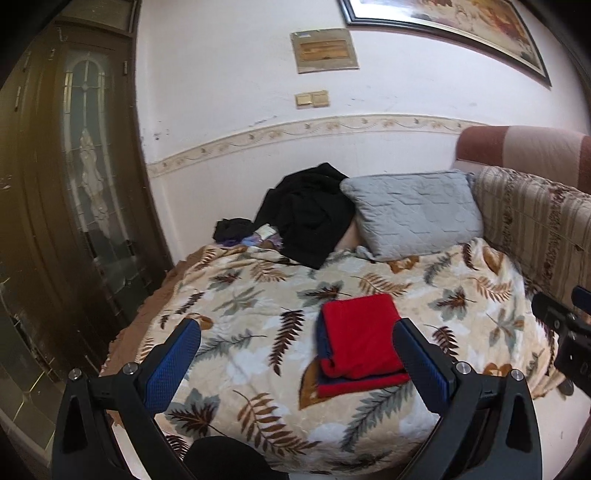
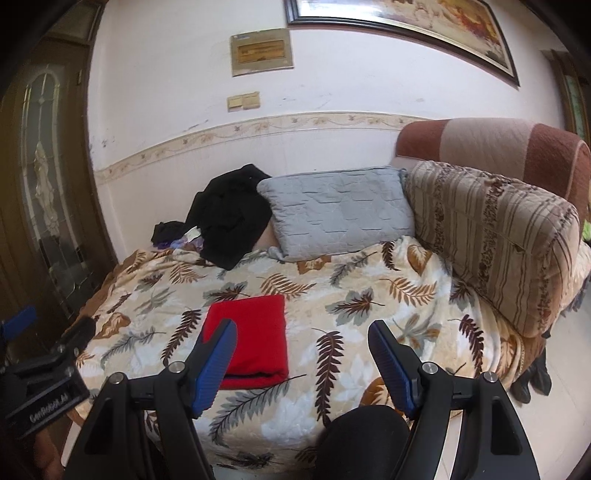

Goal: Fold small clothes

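Bed (image 1: 369, 424) w/ leaf-print blanket (image 2: 332, 280) filled most of both views. Striped cushion (image 2: 491, 236) sat along its right edge, grey pillow (image 1: 413, 214) at the far edge, black clothes (image 1: 310, 214) heaped beside it twd the far-left corner. Folded red garment (image 1: 360, 339) lay flat mid-bed, nearer the front edge, blue layer showing underneath. Left tongs (image 1: 297, 332) and right tongs (image 2: 303, 332) both hung above the bed, spread wide, holding nothing.

You are looking at one folded red cloth (image 1: 360, 341), one grey pillow (image 1: 415, 214), one striped cushion (image 2: 491, 240), two black garments (image 1: 306, 214) and one picture (image 2: 406, 22).
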### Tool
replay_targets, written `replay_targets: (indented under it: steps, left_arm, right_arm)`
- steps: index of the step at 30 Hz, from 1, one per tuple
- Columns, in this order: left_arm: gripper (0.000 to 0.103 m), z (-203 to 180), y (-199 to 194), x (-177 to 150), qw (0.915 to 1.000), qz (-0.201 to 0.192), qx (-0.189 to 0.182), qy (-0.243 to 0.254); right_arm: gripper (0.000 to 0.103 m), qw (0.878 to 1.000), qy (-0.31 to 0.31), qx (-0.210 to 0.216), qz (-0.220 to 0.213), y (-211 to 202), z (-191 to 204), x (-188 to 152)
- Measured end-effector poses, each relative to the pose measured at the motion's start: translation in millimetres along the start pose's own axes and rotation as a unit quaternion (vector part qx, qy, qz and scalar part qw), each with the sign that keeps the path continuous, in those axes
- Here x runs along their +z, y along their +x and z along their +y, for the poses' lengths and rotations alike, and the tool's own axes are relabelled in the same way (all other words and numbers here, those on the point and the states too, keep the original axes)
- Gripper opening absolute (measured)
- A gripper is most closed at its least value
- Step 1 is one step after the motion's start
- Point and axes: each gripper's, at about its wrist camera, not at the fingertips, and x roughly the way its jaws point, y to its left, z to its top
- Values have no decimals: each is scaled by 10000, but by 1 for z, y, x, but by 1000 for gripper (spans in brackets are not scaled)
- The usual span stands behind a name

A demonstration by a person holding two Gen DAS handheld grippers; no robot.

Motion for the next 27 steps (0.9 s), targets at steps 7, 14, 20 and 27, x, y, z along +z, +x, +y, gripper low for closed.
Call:
replay_targets:
  steps: [7, 14, 20, 27]
  left_arm:
    - [103, 14, 3, 3, 9998, 13, 90, -162]
    - [103, 19, 6, 2, 9997, 73, 131, -178]
    - [103, 23, 13, 3, 9996, 155, 141, -168]
    - [103, 27, 23, 5, 9996, 207, 100, -189]
  right_arm:
    - [77, 10000, -86, -9, -37, -3, 11, 3]
    - [77, 9999, -147, 22, 69, 5, 18, 4]
    - [77, 9996, -239, 50, 147, 14, 26, 5]
    - [77, 9992, -312, 84, 226, 28, 35, 8]
